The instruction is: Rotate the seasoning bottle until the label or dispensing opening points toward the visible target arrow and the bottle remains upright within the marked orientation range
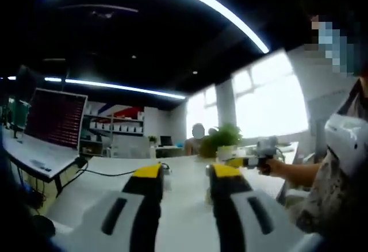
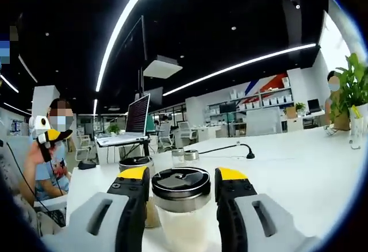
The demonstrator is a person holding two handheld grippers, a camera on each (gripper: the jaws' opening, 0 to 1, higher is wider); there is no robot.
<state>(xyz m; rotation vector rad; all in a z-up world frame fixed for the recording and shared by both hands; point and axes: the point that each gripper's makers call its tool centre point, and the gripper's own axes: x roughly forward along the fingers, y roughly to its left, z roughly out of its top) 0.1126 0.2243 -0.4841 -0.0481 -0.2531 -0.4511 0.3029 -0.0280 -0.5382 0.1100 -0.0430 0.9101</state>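
In the right gripper view a seasoning bottle [image 2: 181,190] with a black lid and pale contents stands upright on the white table [image 2: 299,171]. My right gripper [image 2: 182,175] holds it, one yellow-tipped jaw against each side just below the lid. Far off at the left, the left gripper [image 2: 47,134] is up in the air in a person's hand. In the left gripper view my left gripper [image 1: 187,172] is open over the table [image 1: 109,183], with nothing between its jaws. The right gripper [image 1: 257,160] shows there at the right, in a hand.
A second dark-lidded jar [image 2: 135,162] stands behind the left jaw, and two small jars [image 2: 184,155] lie farther back. A black cable [image 2: 230,147] crosses the table. There is a laptop on a stand [image 2: 138,115], a potted plant [image 2: 351,88] and seated people.
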